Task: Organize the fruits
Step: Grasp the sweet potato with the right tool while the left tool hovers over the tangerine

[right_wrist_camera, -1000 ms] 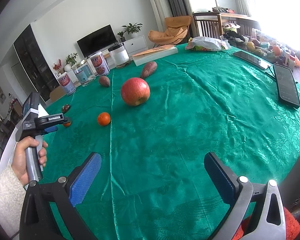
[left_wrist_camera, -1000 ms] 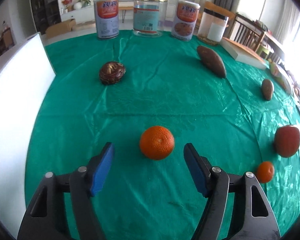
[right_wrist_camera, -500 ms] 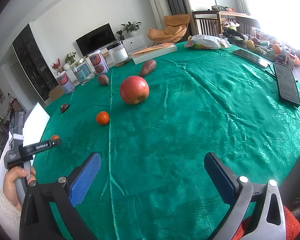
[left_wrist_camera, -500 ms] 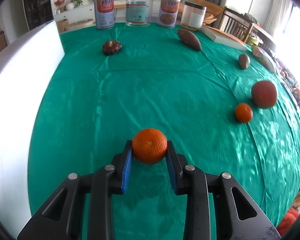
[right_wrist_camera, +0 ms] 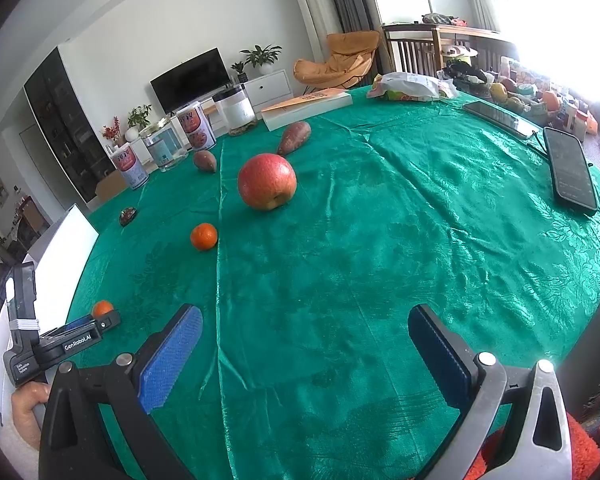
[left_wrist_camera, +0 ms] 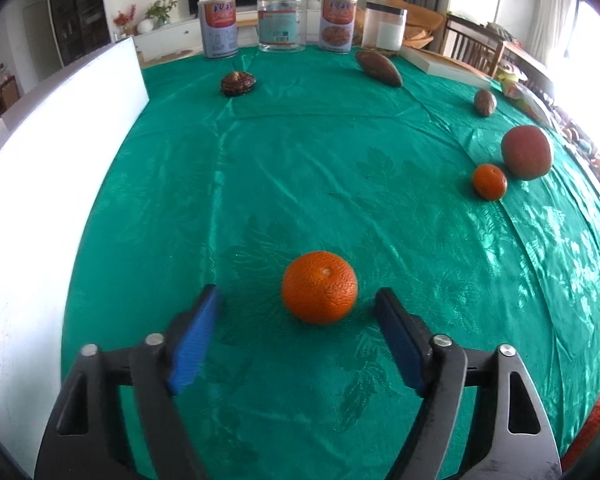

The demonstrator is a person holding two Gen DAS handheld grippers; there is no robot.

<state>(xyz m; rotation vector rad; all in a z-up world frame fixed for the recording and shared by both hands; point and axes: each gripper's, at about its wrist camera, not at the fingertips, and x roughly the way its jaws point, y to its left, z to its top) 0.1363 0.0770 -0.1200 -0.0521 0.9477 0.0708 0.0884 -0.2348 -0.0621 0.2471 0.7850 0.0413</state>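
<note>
An orange [left_wrist_camera: 320, 287] rests on the green tablecloth [left_wrist_camera: 300, 168], between and just ahead of the tips of my left gripper [left_wrist_camera: 298, 312], which is open and not touching it. It also shows in the right wrist view [right_wrist_camera: 102, 308], beside the left gripper [right_wrist_camera: 80, 330]. A smaller orange [left_wrist_camera: 489, 181] [right_wrist_camera: 204, 236] and a red apple [left_wrist_camera: 526, 152] [right_wrist_camera: 267, 181] lie at the right. A large sweet potato [left_wrist_camera: 379, 67] [right_wrist_camera: 295, 137] and a small one [left_wrist_camera: 485, 102] [right_wrist_camera: 205, 160] lie further back. My right gripper [right_wrist_camera: 304, 344] is open and empty over bare cloth.
A white board [left_wrist_camera: 52, 152] stands along the table's left edge. Several cans and jars [left_wrist_camera: 283, 20] line the far edge, with a flat box [left_wrist_camera: 444, 65]. A dark brown round object [left_wrist_camera: 238, 83] sits far left. Two phones [right_wrist_camera: 571, 168] lie at the right edge.
My left gripper carried the orange back toward the near table edge, then opened and let it go on the cloth. My right gripper has stayed still.
</note>
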